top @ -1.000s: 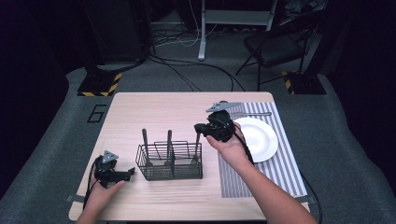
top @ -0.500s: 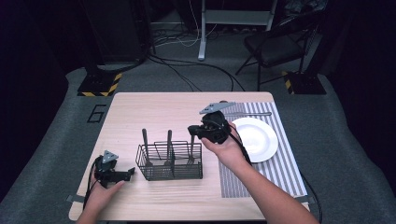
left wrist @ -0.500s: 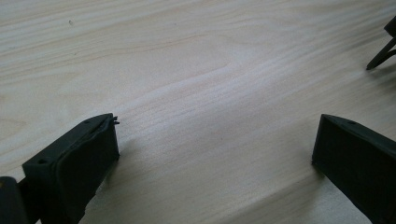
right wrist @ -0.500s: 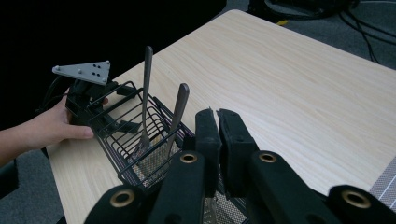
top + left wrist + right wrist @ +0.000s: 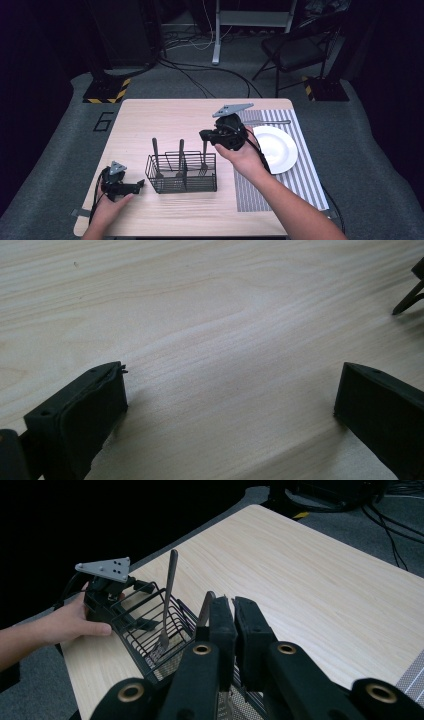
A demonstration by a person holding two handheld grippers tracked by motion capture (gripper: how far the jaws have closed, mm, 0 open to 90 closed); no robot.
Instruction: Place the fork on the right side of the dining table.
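Observation:
A black wire basket point(image 5: 182, 172) stands mid-table with a fork point(image 5: 155, 150) and a second utensil point(image 5: 181, 150) upright in it. My right gripper point(image 5: 205, 135) hovers over the basket's right end, shut on the handle of a third utensil point(image 5: 204, 155) that hangs down into the basket. In the right gripper view its jaws point(image 5: 237, 625) are pressed together, the fork point(image 5: 167, 595) stands beyond, and the held utensil point(image 5: 225, 707) shows below. My left gripper point(image 5: 137, 186) rests on the table left of the basket, and its jaws point(image 5: 230, 405) are open over bare wood.
A white plate point(image 5: 272, 147) sits on a striped placemat point(image 5: 300, 180) at the right, with a utensil point(image 5: 267, 122) lying along the mat's far edge. The wooden table point(image 5: 165, 115) ends close behind. A chair point(image 5: 295, 50) and cables lie on the floor beyond.
My right gripper has moved left from beside the plate to over the basket's right end and risen a little, with the utensil in it. The left gripper has stayed put.

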